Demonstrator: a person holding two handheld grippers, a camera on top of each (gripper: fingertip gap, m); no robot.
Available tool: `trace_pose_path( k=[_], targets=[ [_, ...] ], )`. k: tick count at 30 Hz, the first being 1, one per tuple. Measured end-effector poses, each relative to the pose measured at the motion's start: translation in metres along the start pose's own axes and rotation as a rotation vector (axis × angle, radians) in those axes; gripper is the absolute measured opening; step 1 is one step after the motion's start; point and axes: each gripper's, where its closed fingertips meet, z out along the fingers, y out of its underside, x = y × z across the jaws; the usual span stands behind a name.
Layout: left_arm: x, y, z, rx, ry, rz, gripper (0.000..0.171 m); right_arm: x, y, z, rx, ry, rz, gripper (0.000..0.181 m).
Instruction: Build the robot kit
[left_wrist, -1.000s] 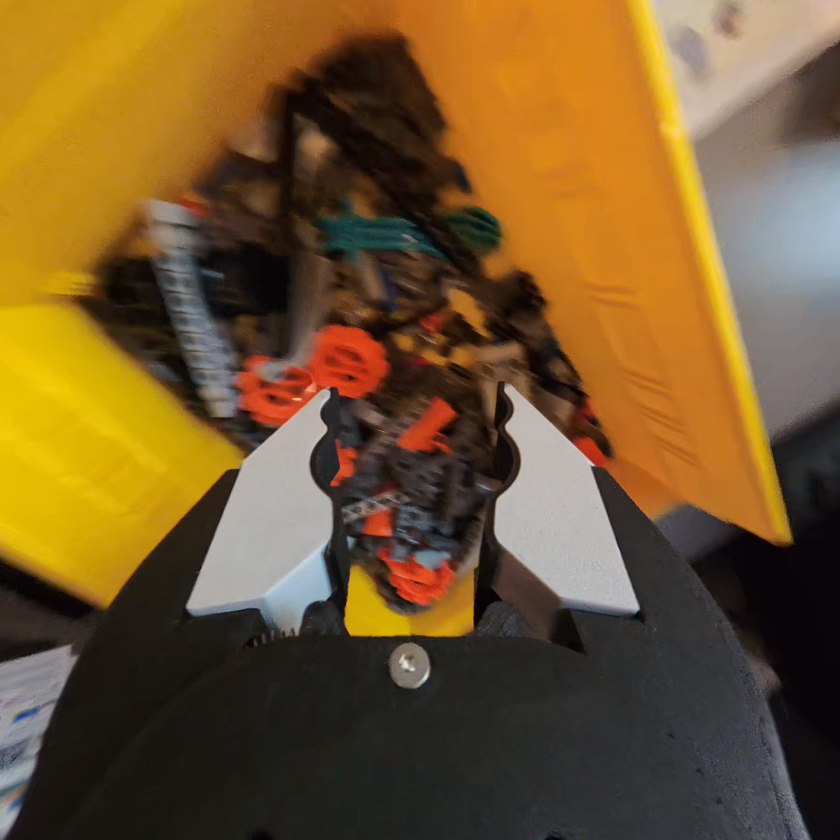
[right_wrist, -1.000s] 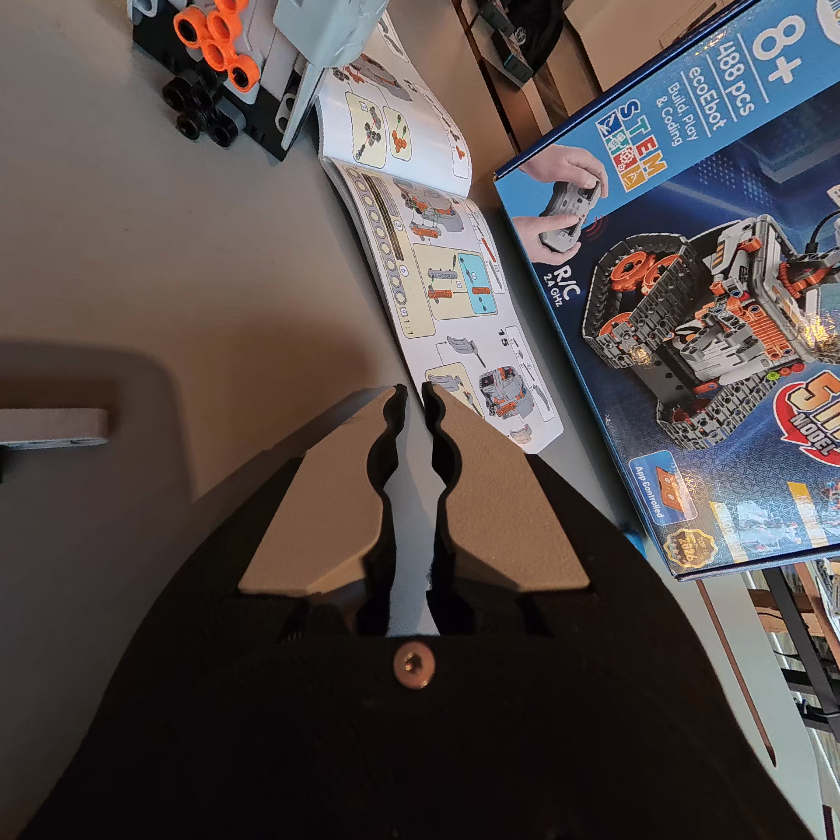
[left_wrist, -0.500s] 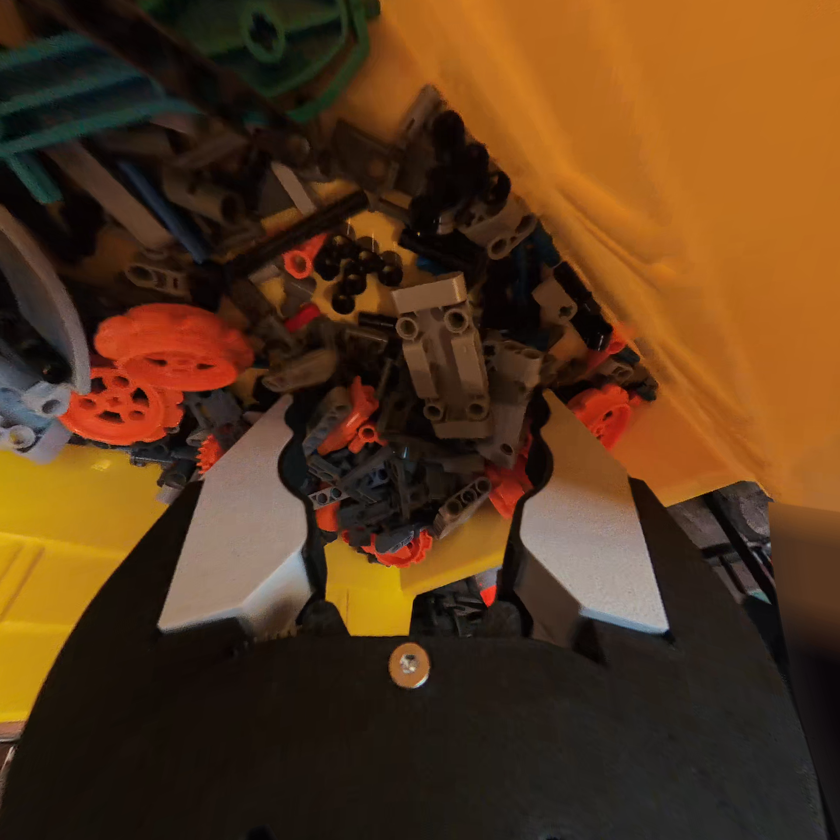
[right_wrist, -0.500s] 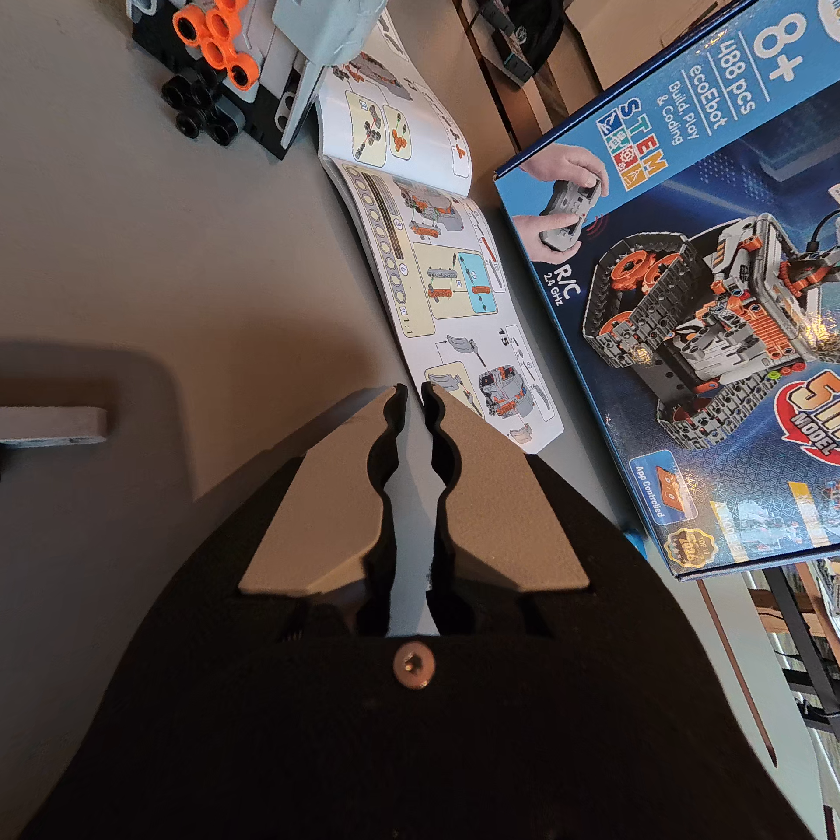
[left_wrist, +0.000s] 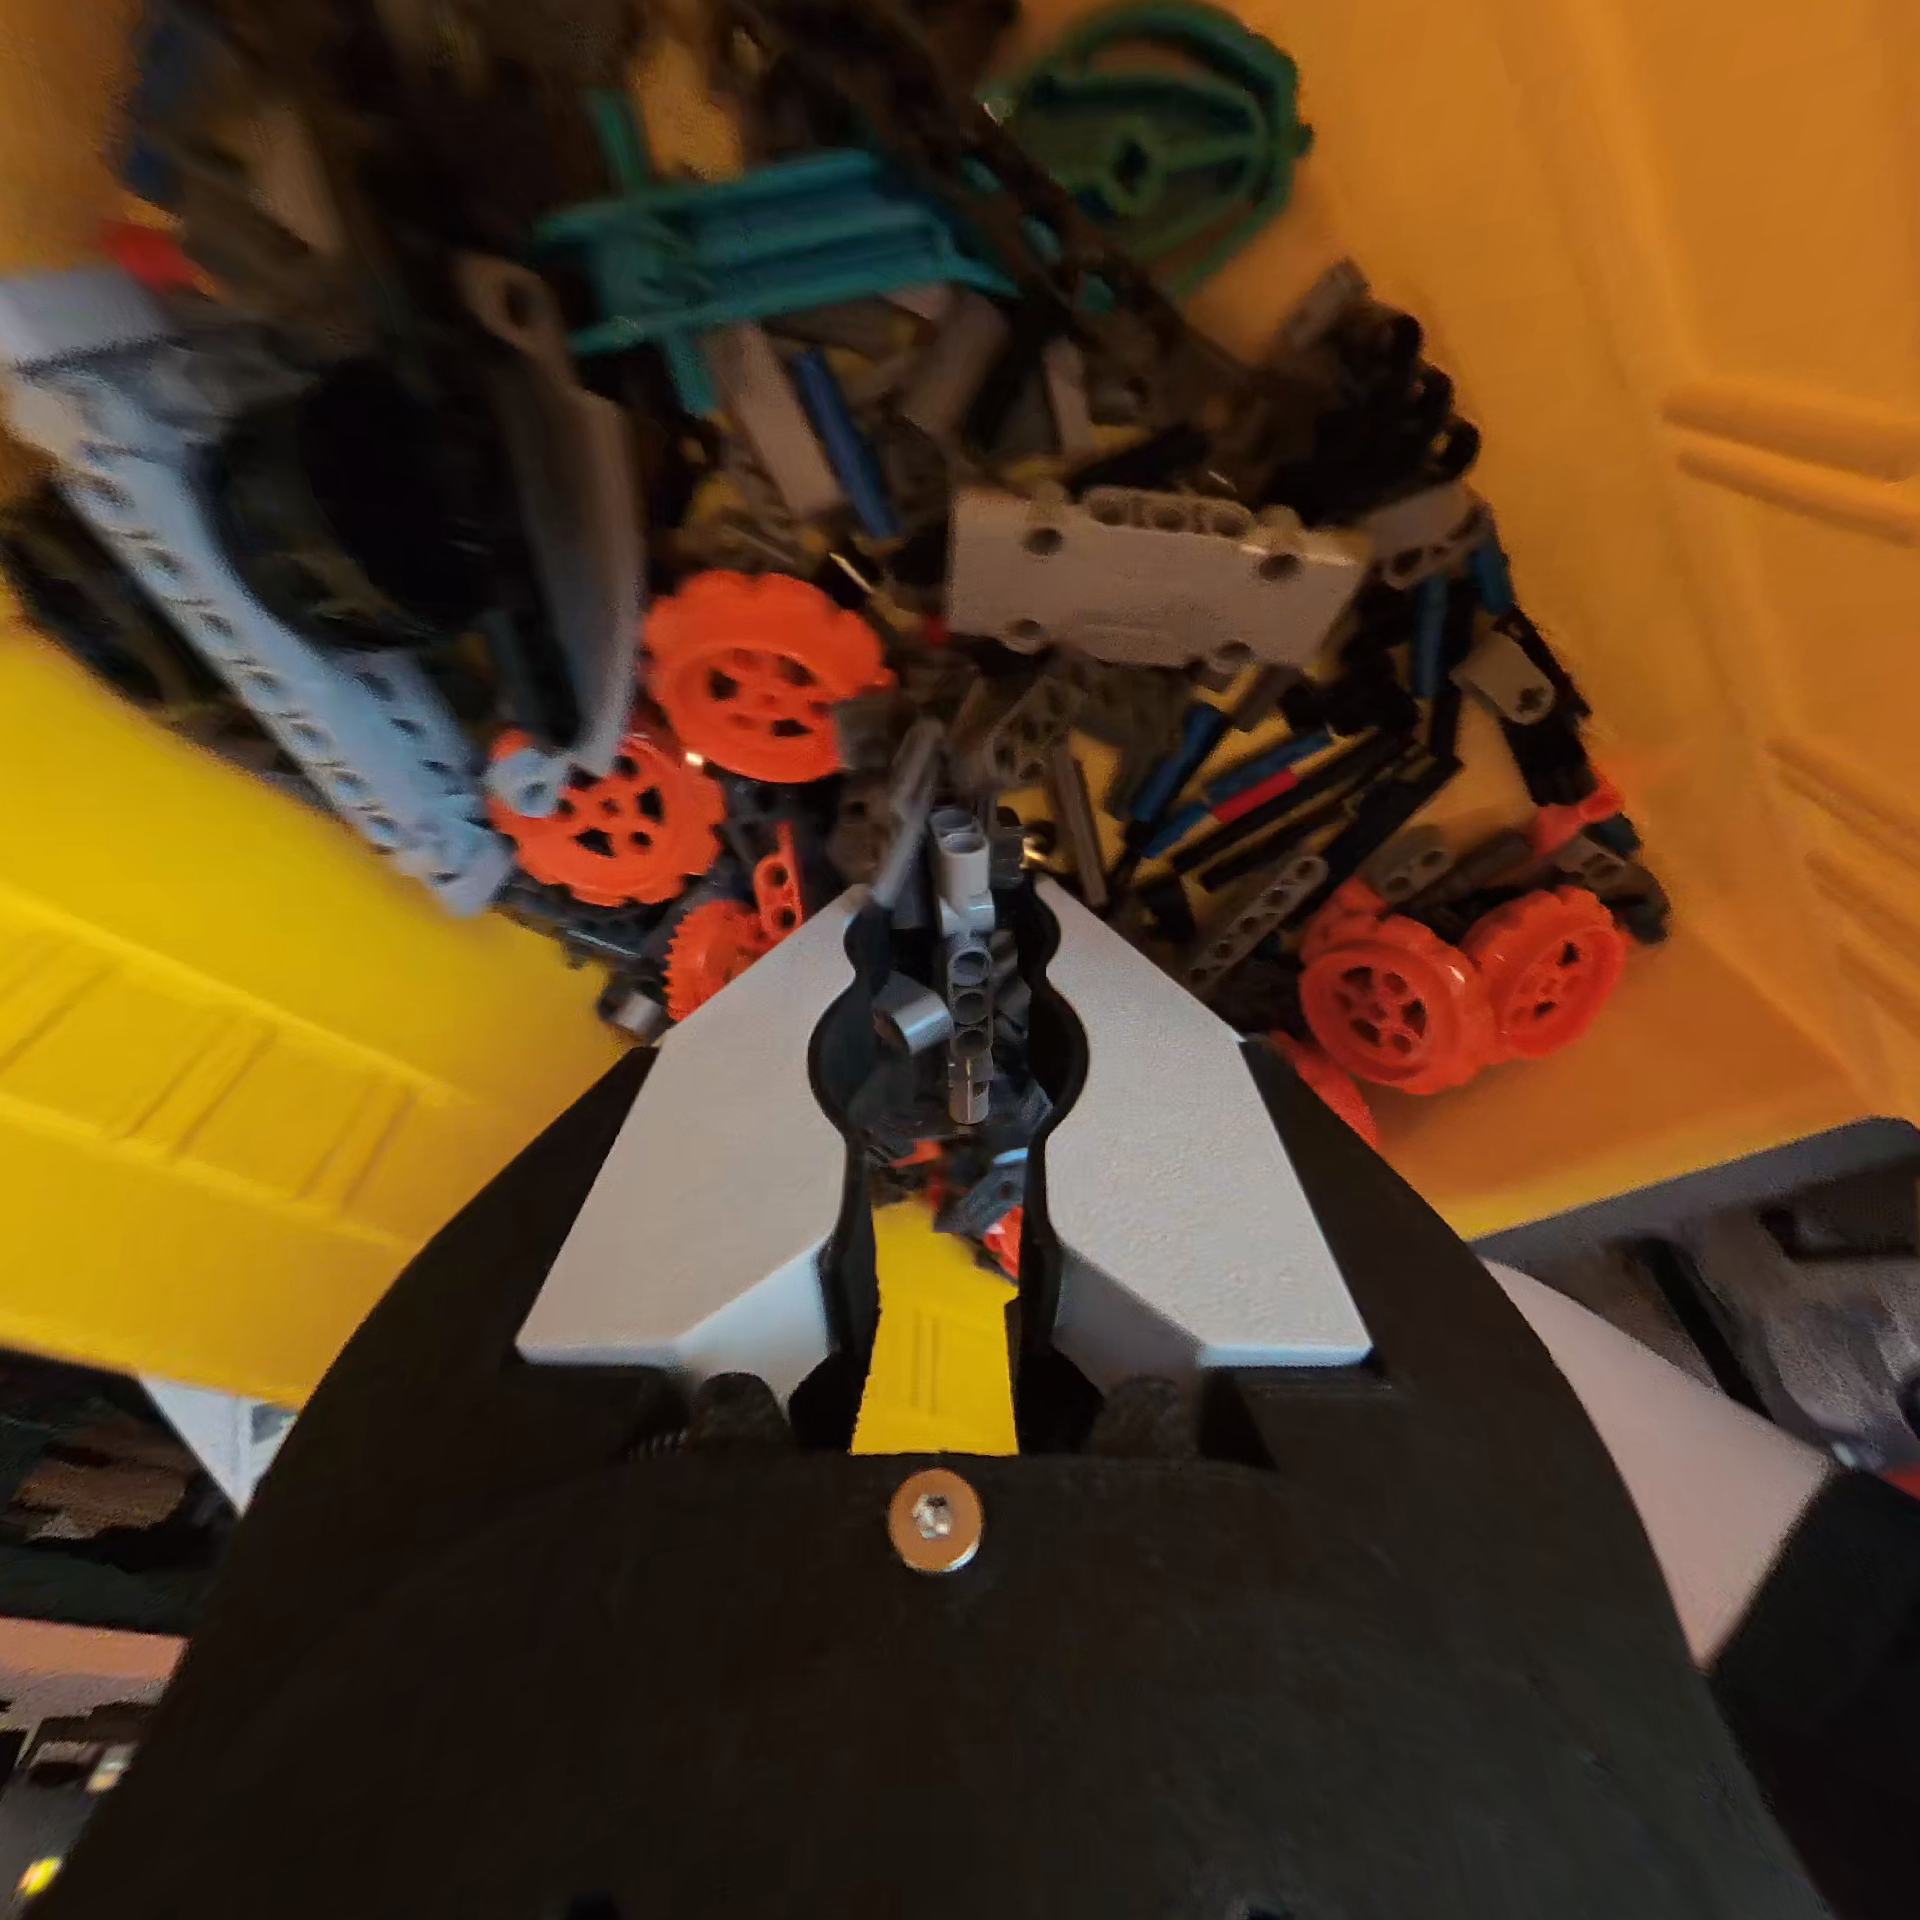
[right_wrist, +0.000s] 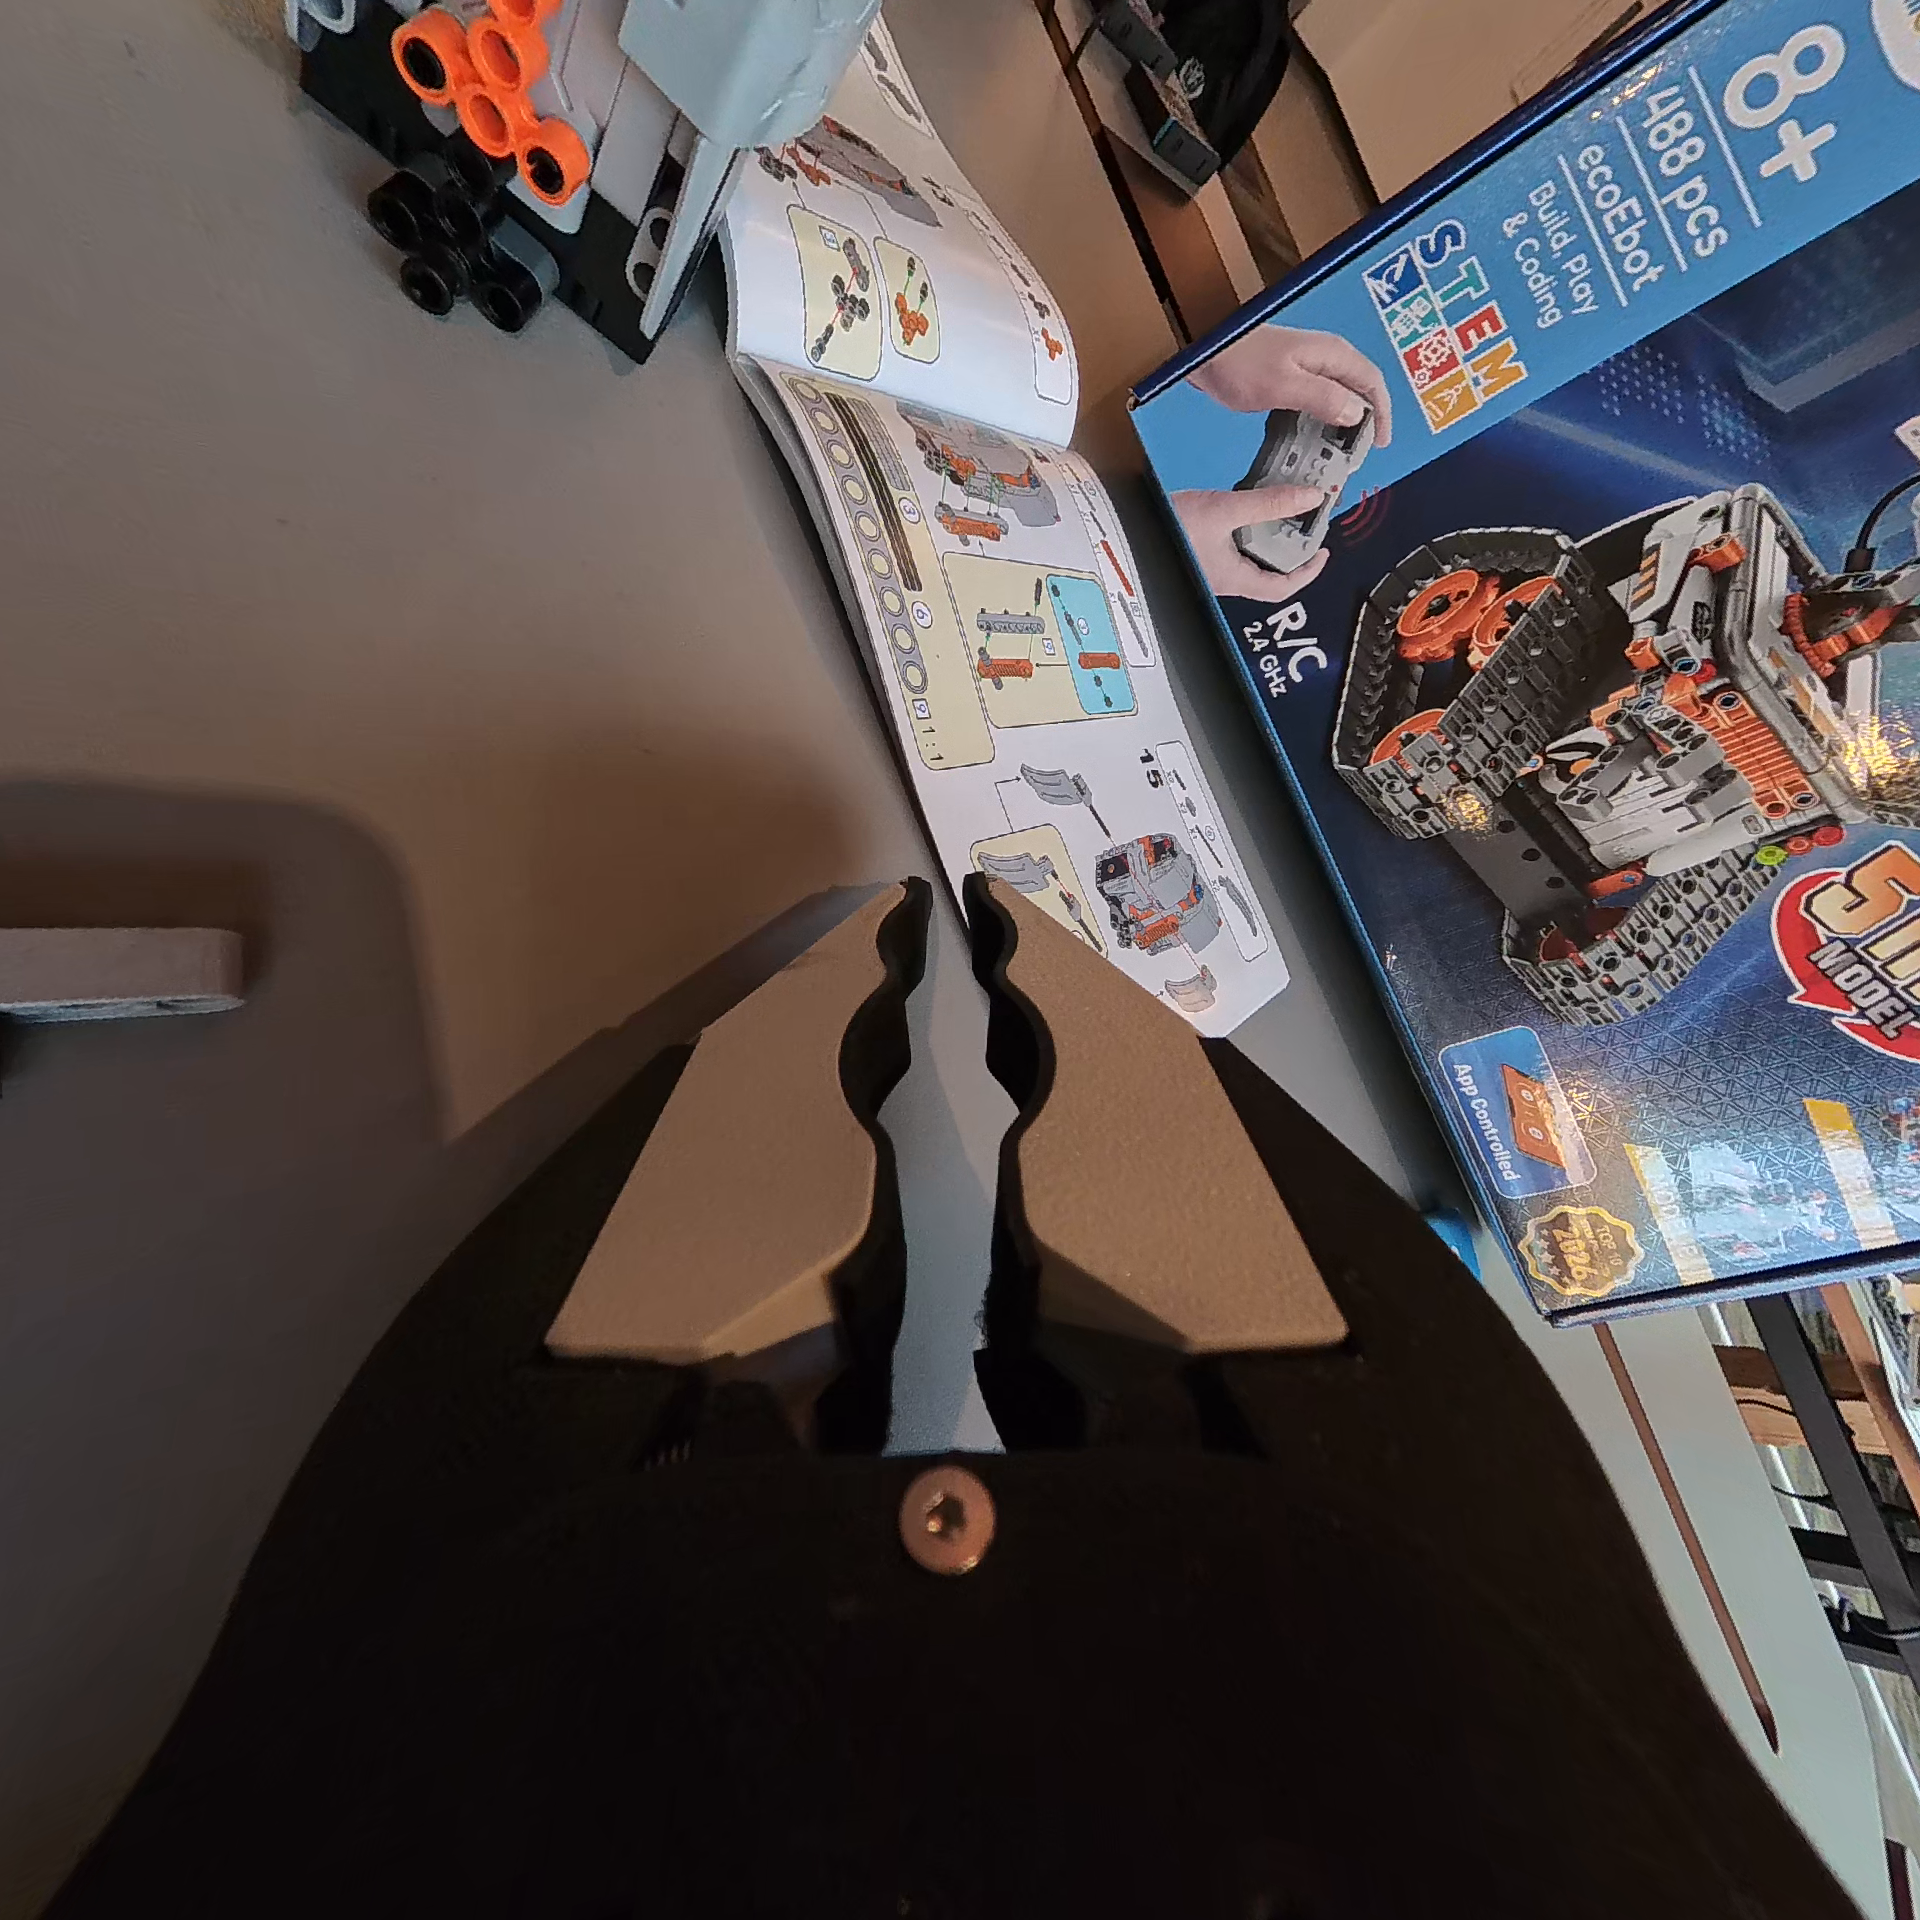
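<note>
My left gripper (left_wrist: 948, 904) is inside a yellow bin (left_wrist: 208, 1039), above a heap of loose building pieces. It is shut on a small clump of grey and black connector pieces (left_wrist: 964, 940), held between the jaws clear of the heap. Orange wheels (left_wrist: 769, 675) and a grey block with holes (left_wrist: 1132, 592) lie just beyond the fingertips. My right gripper (right_wrist: 945, 888) is shut and empty, with only a thin gap between the jaws. It hovers over a grey table (right_wrist: 364, 571), its tips at the near corner of an open instruction booklet (right_wrist: 997, 623).
More orange wheels (left_wrist: 1382, 997), a long light-grey beam (left_wrist: 270, 665) and teal parts (left_wrist: 769, 249) lie in the bin. A blue product box (right_wrist: 1610, 675) lies right of the booklet. A partly built model (right_wrist: 540, 135) sits at the table's far side. A flat grey piece (right_wrist: 114, 966) juts in at left. Tip to tip, the grippers are about 45 centimeters apart.
My left gripper has closed on a clump of grey and black pieces and pulled back up from the heap. The right gripper has not moved.
</note>
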Motion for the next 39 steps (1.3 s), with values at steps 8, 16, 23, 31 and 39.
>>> trace_pose_path(
  k=[8,16,23,31,39],
  targets=[
    [-0.058,-0.036,-0.018,0.213,-0.216,-0.110,0.020,0.000,0.000,0.000,-0.002,0.001,0.000,0.007],
    [-0.026,-0.009,-0.036,0.232,-0.050,-0.280,0.070,0.000,0.000,0.000,-0.001,0.000,0.000,0.006],
    [0.010,0.047,-0.003,-0.070,0.108,-0.341,0.093,0.000,0.000,0.000,-0.003,0.002,-0.003,0.006],
    [0.007,0.052,0.018,-0.183,0.134,-0.355,0.074,0.000,0.000,0.001,-0.003,0.002,-0.005,0.006],
    [0.012,0.065,0.024,-0.286,0.146,-0.299,0.048,0.000,0.000,0.000,-0.003,0.002,-0.006,0.005]
  ],
)
